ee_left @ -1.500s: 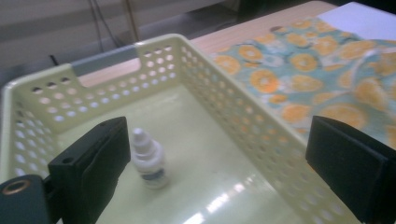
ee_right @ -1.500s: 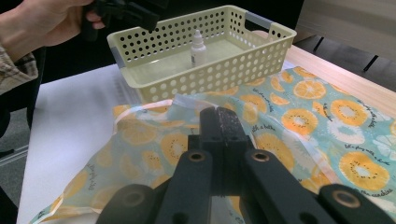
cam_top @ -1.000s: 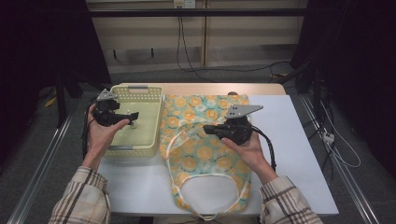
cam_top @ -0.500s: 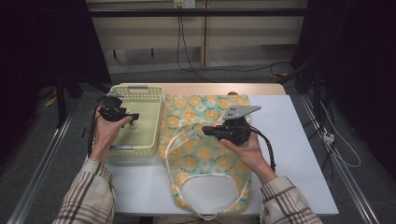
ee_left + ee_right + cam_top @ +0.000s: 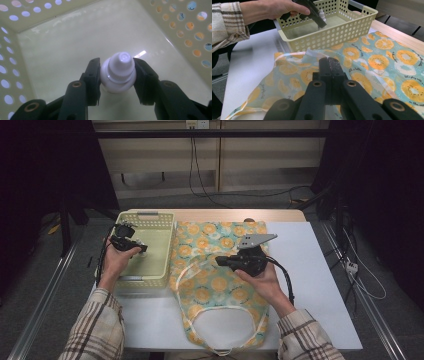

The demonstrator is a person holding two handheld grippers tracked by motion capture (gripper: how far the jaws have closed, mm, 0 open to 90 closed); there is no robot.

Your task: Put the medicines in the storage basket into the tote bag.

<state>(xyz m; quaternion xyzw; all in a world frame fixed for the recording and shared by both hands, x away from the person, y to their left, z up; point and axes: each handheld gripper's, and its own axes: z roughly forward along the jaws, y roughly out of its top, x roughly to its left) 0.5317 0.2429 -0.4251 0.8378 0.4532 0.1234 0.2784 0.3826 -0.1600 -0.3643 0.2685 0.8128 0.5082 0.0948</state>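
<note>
A pale yellow perforated basket stands on the table's left. Inside it, a small white bottle stands upright. My left gripper reaches down into the basket; its jaws have just been closing and both pads now press the bottle's sides. From the right gripper view the left gripper and the bottle are seen at the basket's near corner. An orange-print cloth bag lies flat at the centre. My right gripper hovers low over the bag, jaws shut together, with nothing seen between them.
The white tabletop has free room to the right of the bag. A wooden strip runs along the far edge. The bag's white handle loops lie near the front edge, between the person's plaid sleeves.
My left gripper has sunk from above the basket's left rim into the basket, and its jaws have closed onto the white bottle. The right gripper and the bag have stayed put.
</note>
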